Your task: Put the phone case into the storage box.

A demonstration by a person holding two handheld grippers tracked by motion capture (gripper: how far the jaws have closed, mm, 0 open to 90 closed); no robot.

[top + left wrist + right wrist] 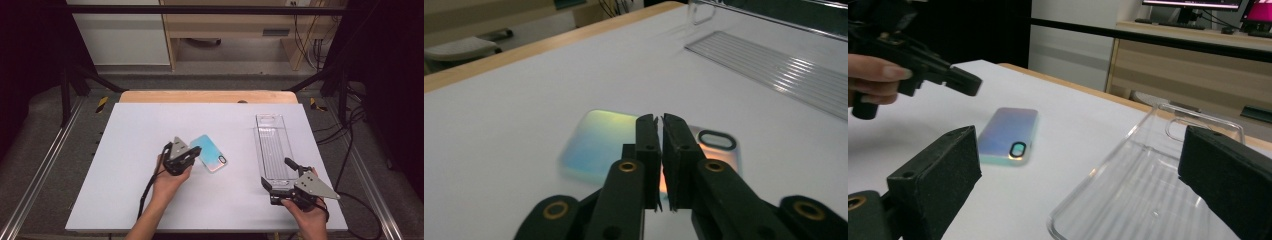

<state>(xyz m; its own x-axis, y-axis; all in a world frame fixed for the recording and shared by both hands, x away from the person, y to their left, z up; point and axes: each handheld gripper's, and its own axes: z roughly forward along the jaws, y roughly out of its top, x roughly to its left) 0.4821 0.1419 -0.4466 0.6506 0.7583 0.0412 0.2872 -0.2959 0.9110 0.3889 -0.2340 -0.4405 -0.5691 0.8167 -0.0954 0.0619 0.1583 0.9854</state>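
Observation:
An iridescent blue-pink phone [212, 152] [594, 140] [1008, 132] lies flat, back up, near the middle of the white tabletop [150, 130]. My left gripper [197, 150] [660, 120] hovers just over the phone's near-left edge, jaws shut with only a hairline slit and nothing between them. The same gripper [963, 82] appears in the right gripper view, above and left of the phone. A long clear plastic tray [272, 145] [774, 65] [1148, 190] lies at the right. My right gripper [276, 171] [1078, 145] stands open, its jaws straddling the tray's near end without pressing on it.
A wooden table edge [207, 96] runs behind the white top. Black frame posts [65, 85] and metal rails [40, 170] flank the table. Cables [350, 150] trail at the right. Wooden cabinets [225, 30] stand beyond.

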